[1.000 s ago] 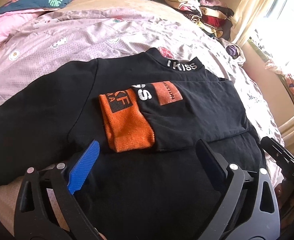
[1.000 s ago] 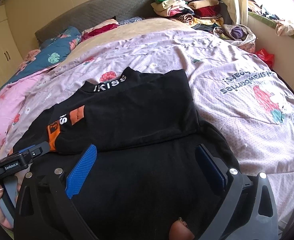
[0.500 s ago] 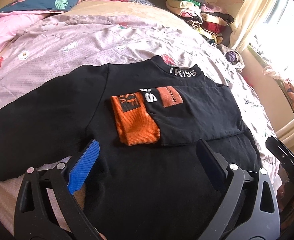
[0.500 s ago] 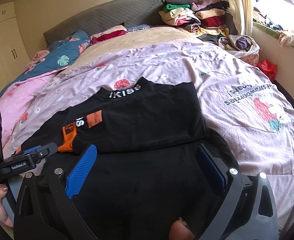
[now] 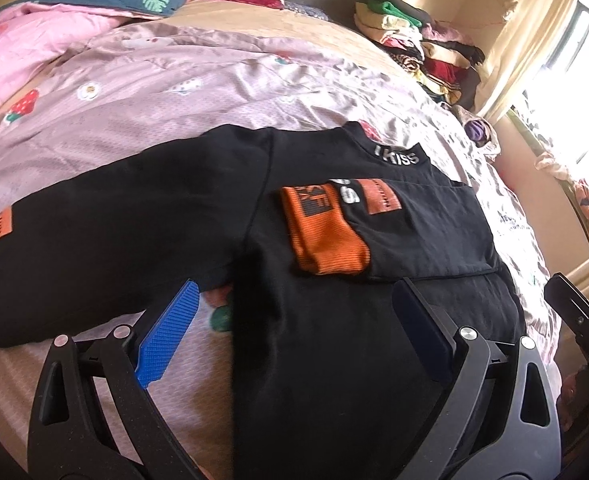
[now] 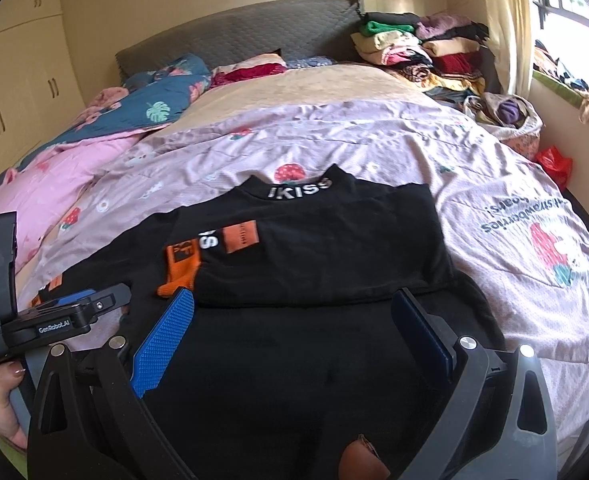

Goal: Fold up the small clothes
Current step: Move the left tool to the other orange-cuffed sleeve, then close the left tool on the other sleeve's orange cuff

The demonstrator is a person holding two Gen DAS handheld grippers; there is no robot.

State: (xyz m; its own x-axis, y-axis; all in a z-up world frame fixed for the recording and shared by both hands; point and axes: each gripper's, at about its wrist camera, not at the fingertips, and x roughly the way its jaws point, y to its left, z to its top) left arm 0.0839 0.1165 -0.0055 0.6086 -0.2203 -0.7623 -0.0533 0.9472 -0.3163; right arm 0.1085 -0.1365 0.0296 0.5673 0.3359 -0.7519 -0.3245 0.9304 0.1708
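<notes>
1 black sweatshirt [image 5: 314,360] on the bed [image 6: 334,80], 2 sleeves: 1 folded across the chest, 1 spread out flat. 1 orange cuff [image 5: 326,236] showing, 2 orange patches. 2 grippers: left gripper [image 5: 290,336], right gripper [image 6: 294,340]. 1 pile of folded clothes [image 6: 418,44]. 1 red bag [image 6: 554,160]. 1 hand [image 6: 2,408].

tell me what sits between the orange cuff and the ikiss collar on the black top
A white "S" print and an orange patch on the folded sleeve, below the collar and beside the cuff; clearest in the left wrist view.
</notes>
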